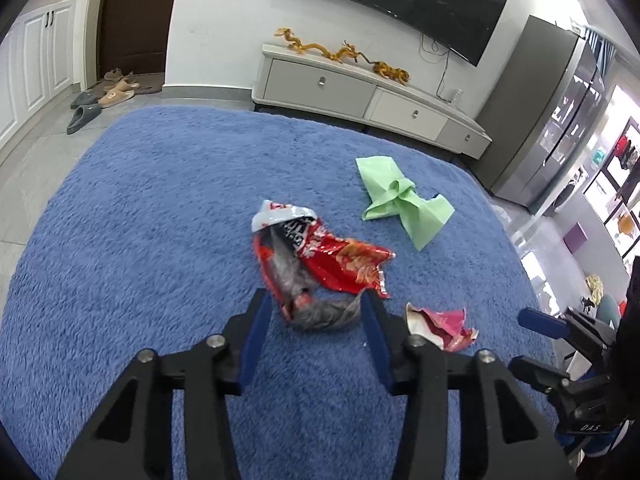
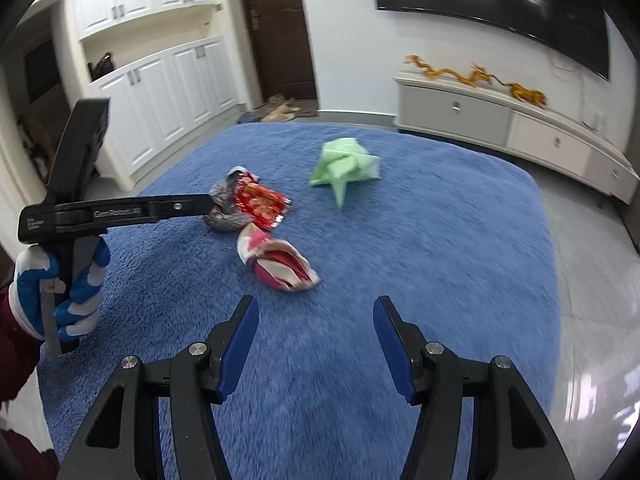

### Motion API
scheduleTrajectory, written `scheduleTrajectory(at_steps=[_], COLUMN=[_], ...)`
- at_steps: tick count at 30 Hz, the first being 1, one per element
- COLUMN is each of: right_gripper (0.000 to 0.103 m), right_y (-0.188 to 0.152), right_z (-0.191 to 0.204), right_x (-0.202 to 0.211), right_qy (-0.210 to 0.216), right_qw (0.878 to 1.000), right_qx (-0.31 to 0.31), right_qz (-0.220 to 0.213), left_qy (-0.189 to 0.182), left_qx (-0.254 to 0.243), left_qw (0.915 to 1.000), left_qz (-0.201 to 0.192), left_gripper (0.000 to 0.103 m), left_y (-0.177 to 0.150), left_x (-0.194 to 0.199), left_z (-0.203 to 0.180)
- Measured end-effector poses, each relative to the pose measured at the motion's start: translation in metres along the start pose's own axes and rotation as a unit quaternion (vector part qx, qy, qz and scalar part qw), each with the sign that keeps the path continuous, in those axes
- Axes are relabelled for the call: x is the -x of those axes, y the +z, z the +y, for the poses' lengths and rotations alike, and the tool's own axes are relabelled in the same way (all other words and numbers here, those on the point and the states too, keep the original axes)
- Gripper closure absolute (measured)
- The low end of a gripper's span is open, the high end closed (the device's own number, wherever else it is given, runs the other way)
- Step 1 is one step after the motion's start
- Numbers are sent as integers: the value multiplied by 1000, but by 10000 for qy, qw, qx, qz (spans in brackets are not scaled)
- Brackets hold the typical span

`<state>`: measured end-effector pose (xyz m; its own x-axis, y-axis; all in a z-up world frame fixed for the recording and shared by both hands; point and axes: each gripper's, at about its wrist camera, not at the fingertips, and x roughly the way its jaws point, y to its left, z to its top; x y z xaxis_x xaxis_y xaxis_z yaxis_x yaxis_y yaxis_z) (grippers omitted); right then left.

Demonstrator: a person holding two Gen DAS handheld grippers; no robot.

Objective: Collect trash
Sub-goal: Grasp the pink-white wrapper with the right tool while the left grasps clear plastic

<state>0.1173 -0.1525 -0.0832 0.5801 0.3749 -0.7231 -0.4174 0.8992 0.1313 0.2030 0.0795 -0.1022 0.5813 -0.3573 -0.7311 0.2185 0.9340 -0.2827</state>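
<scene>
The crumpled red-and-silver snack wrapper (image 1: 320,264) is lying on the fluffy blue rug (image 1: 160,240) — the left gripper (image 1: 316,310) jaws are bracketing its near end, pads seemingly touching. The right gripper (image 2: 316,320) is hovering half open and empty, short of the crumpled pink-and-white wrapper (image 2: 276,262).

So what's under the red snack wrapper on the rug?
The red snack wrapper lies crumpled on the blue rug, its silver lining showing. Whatever lies beneath its folds is covered.

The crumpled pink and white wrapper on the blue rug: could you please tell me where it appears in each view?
Left wrist view: the crumpled pink and white wrapper lies lower right of centre, beside the left gripper's right finger.
Right wrist view: near the centre, ahead of the open fingers.
Shared landmark: the crumpled light green plastic bag farther up the rug.
</scene>
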Motion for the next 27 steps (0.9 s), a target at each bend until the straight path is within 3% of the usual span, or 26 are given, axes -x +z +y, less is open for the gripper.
scheduleTrajectory(at_steps=[7, 11, 16, 17, 19, 21, 27], right_gripper=[42, 41, 42, 43, 58, 66, 68], right_y=[14, 22, 24, 24, 24, 24, 16], right_z=[7, 12, 17, 18, 19, 20, 21], right_x=[-30, -48, -68, -70, -71, -70, -62], right_qy=[415, 560, 640, 643, 628, 605, 608], right_qw=[9977, 9955, 9925, 9921, 9919, 9920, 9923], right_qx=[519, 711, 935, 955, 988, 1005, 979], right_qz=[148, 271, 460, 495, 493, 469, 444], left_qy=[152, 246, 268, 259, 232, 175, 27], left_qx=[-99, -177, -231, -249, -273, -292, -318], left_qw=[9998, 9995, 9993, 9993, 9993, 9994, 9994], left_qz=[82, 107, 124, 115, 109, 110, 93], left_gripper=[66, 77, 81, 82, 83, 85, 87], left_y=[8, 10, 8, 6, 4, 0, -12], left_x=[-17, -24, -28, -27, -27, -24, -13], left_z=[-3, -7, -9, -9, -10, -12, -19])
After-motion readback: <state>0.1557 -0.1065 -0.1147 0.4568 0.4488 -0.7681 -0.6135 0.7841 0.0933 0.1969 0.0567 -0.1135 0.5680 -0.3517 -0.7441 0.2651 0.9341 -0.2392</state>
